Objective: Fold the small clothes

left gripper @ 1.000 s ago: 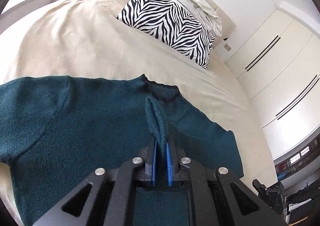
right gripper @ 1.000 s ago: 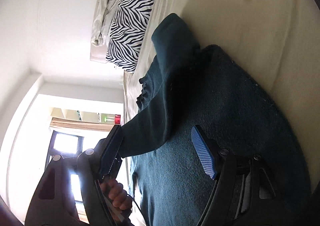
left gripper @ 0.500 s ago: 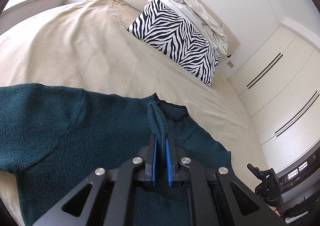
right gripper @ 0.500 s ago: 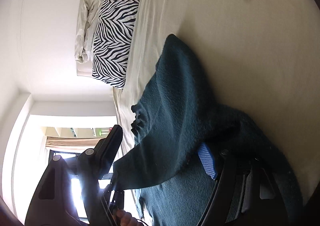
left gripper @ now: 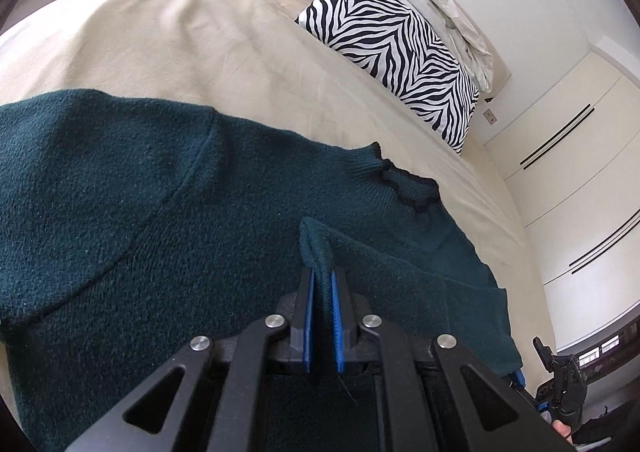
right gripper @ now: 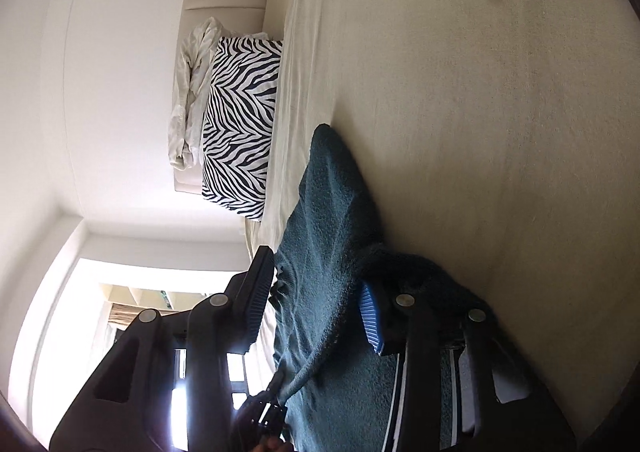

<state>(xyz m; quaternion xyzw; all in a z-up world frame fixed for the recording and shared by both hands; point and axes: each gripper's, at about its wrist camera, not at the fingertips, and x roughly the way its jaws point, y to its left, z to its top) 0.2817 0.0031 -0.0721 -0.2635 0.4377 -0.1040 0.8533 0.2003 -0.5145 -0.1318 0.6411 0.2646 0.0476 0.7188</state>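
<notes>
Sweater first: the dark teal knitted sweater [left gripper: 168, 220] lies spread on the beige bed cover [left gripper: 168, 32], its ribbed collar [left gripper: 400, 180] pointing toward the zebra-striped pillow [left gripper: 396, 52] at the head of the bed. And there's been movement! A second ago the left tongs [left gripper: 321, 292] sat farther from the neckline with the collar well ahead of them; now the camera has swept in and across the chest, and the pinched ridge of knit is carried along between the blue pads [left gripper: 307, 304], clenched firmly on that fold. Over on the right, the right tongs [right gripper: 316, 304] have gone from hovering wide above flat fabric to pushing right in against the cloth — their jaws stand apart, released, with a raised sleeve or edge of the sweater [right gripper: 332, 220] running up between them, not yet squeezed. My read: one side is being drawn inward over the body, so this looks like the first lengthwise fold under way, with the right tongs about to take a second grip. The knit looks thick, soft and fuzzy, draping heavily and bunching into a rounded hump near the right pad [right gripper: 370, 316]; the shoulder seam curves across the left view, and the cloth lies mostly smooth there.
</notes>
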